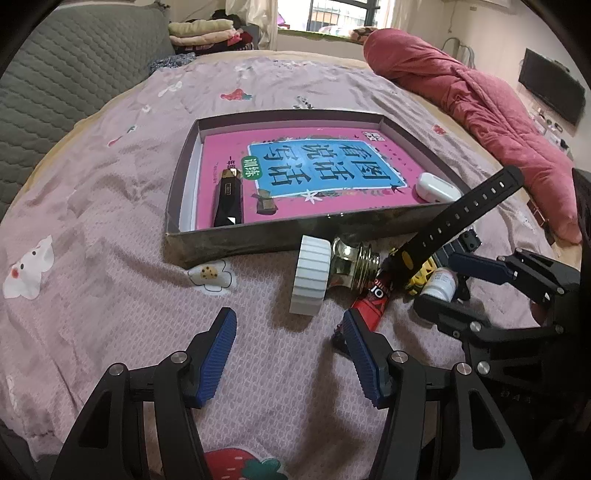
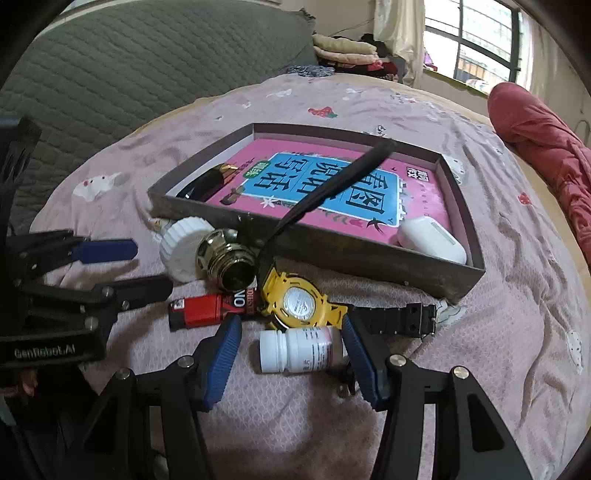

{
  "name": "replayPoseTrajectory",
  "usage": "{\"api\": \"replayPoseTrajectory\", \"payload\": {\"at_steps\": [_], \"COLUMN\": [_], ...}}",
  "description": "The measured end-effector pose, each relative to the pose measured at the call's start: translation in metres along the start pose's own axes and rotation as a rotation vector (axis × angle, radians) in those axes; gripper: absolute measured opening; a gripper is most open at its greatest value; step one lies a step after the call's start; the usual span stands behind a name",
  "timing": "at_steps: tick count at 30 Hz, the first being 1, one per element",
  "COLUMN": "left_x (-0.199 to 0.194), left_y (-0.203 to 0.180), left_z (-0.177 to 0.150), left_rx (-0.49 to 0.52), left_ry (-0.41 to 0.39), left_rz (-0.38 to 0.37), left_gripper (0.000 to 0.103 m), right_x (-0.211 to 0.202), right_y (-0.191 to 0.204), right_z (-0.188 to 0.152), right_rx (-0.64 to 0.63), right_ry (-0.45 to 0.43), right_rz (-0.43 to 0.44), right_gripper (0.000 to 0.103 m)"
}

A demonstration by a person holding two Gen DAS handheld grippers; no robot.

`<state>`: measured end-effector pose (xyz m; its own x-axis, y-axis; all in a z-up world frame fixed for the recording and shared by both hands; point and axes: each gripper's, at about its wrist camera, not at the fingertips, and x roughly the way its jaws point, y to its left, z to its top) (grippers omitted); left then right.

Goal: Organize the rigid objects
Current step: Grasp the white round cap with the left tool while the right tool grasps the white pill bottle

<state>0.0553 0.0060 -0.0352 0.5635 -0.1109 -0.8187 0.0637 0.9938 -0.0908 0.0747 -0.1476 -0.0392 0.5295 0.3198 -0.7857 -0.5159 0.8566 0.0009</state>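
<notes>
A shallow cardboard tray (image 1: 229, 242) (image 2: 369, 258) lies on the bed with a pink book (image 1: 295, 173) (image 2: 332, 192), a black lighter (image 1: 228, 199) (image 2: 210, 181) and a white earbud case (image 1: 436, 188) (image 2: 432, 240) in it. In front lie a white-capped gold bottle (image 1: 332, 271) (image 2: 207, 254), a red battery (image 2: 210, 308), a yellow watch (image 2: 301, 302) with a black strap (image 1: 465, 214), and a white pill bottle (image 2: 299, 349) (image 1: 439, 282). My left gripper (image 1: 290, 330) is open and empty over the sheet. My right gripper (image 2: 290, 338) is open around the pill bottle.
A pink patterned sheet (image 1: 110, 258) covers the bed. A red quilt (image 1: 480, 103) (image 2: 546, 147) lies at the right, a grey headboard (image 2: 129, 66) at the left, folded clothes (image 1: 207, 33) at the back. The other gripper shows at the edge of each view.
</notes>
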Motion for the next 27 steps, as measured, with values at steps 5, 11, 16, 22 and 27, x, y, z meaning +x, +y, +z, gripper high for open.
{"api": "replayPoseTrajectory", "payload": {"at_steps": [5, 11, 16, 22, 27], "left_x": [0.005, 0.010, 0.015, 0.021, 0.023], "left_y": [0.001, 0.002, 0.003, 0.005, 0.010], "left_z": [0.004, 0.008, 0.009, 0.013, 0.014], "left_rx": [-0.013, -0.013, -0.019, -0.024, -0.035], "left_ry": [-0.001, -0.004, 0.001, -0.005, -0.017], "left_rz": [-0.003, -0.006, -0.008, -0.005, -0.008], "left_gripper": [0.062, 0.062, 0.062, 0.062, 0.062], "right_x": [0.013, 0.015, 0.017, 0.015, 0.015], "right_y": [-0.007, -0.012, -0.013, -0.018, -0.018], "right_z": [-0.002, -0.002, -0.006, -0.008, -0.007], "right_rx": [-0.015, 0.003, 0.001, 0.027, 0.036], "right_ry": [0.068, 0.068, 0.085, 0.074, 0.068], "right_rz": [-0.017, 0.009, 0.009, 0.022, 0.027], "right_gripper": [0.056, 0.056, 0.056, 0.046, 0.046]}}
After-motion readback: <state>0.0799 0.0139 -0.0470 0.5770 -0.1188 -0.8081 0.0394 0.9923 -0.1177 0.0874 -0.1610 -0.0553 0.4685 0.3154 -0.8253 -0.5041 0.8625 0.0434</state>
